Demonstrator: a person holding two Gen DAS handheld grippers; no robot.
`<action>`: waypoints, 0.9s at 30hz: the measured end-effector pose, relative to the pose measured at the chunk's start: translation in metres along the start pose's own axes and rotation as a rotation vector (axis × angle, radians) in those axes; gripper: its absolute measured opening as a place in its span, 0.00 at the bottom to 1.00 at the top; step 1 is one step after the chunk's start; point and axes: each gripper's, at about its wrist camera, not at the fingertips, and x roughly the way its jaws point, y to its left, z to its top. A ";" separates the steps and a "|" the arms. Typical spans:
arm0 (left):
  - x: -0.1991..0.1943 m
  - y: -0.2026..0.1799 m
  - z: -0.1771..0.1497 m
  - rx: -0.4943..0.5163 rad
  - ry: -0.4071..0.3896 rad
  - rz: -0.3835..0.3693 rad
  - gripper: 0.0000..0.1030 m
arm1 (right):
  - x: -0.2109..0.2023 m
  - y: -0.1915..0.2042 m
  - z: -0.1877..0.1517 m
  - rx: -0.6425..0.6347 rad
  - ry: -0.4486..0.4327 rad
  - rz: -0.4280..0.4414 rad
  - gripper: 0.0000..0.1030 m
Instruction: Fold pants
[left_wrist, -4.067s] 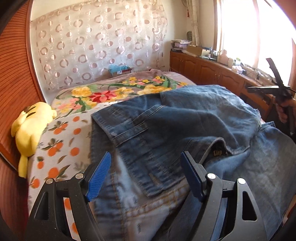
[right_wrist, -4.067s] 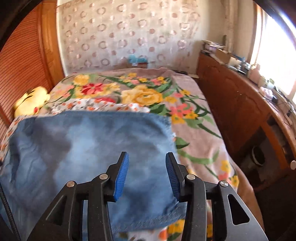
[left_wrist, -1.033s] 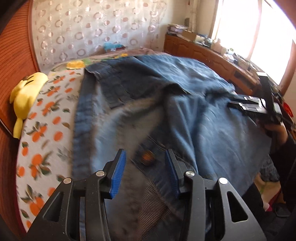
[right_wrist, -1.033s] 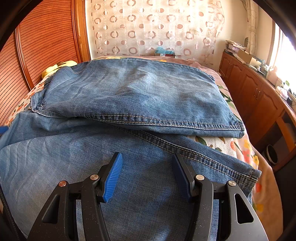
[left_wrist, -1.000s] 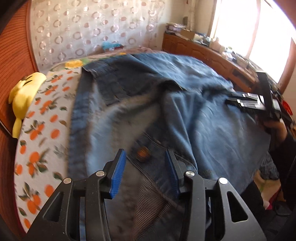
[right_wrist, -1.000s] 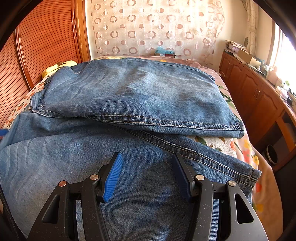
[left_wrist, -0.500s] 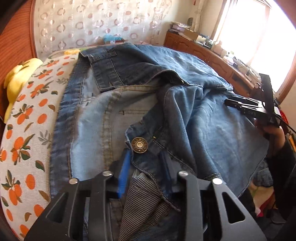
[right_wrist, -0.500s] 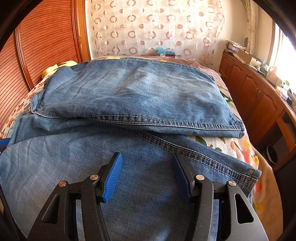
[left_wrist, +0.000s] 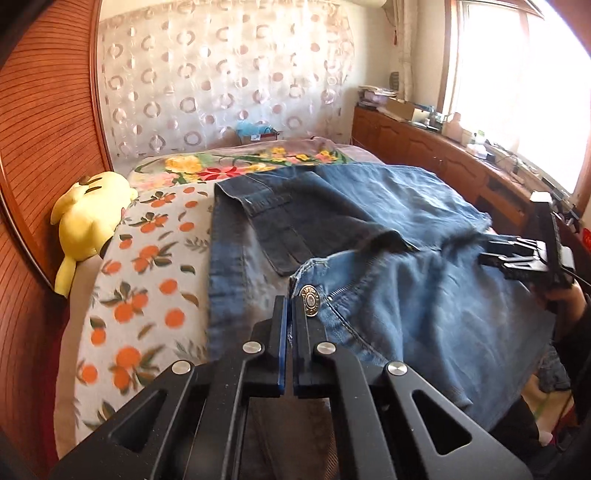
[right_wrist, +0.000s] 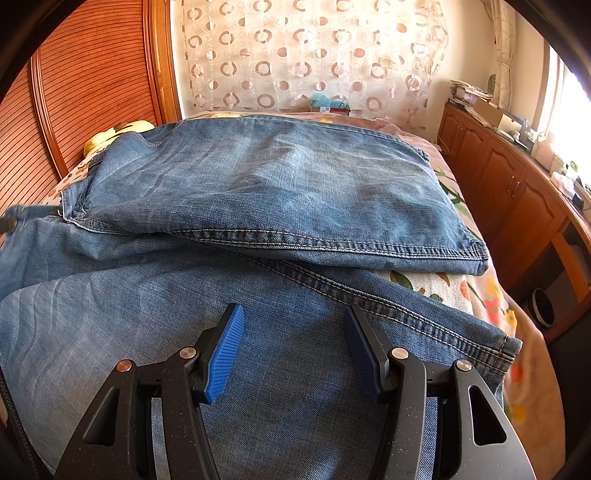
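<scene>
Blue jeans (left_wrist: 406, 295) lie spread over the bed, one leg folded across the other (right_wrist: 277, 184). My left gripper (left_wrist: 290, 306) has its jaws closing to a tight pinch on the waistband edge, right beside the metal button (left_wrist: 309, 301), and the fabric there is raised off the bed. My right gripper (right_wrist: 293, 347) stands open just above the near leg, with only flat denim below its pads. The left wrist view also shows the right gripper (left_wrist: 517, 254) at the far right, held by a hand (left_wrist: 561, 299).
An orange-print sheet (left_wrist: 147, 277) covers the bed left of the jeans, with a yellow plush toy (left_wrist: 88, 218) against the wooden slatted wall (left_wrist: 37, 147). Wooden cabinets (right_wrist: 517, 199) line the right side. The bed's right edge drops to the floor (right_wrist: 543, 369).
The left gripper's jaws closed on the waistband by the button, then rose and pulled it up off the bed. The right gripper stayed where it was, still open.
</scene>
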 end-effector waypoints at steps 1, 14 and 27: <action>0.006 0.003 0.003 0.005 0.004 0.017 0.02 | 0.000 0.000 0.000 0.000 0.000 0.000 0.57; 0.058 0.018 0.010 0.035 0.125 0.129 0.03 | 0.000 0.000 0.000 -0.001 0.000 0.000 0.57; 0.058 0.015 0.054 -0.034 0.060 0.003 0.48 | 0.000 0.000 0.000 -0.001 0.000 0.000 0.57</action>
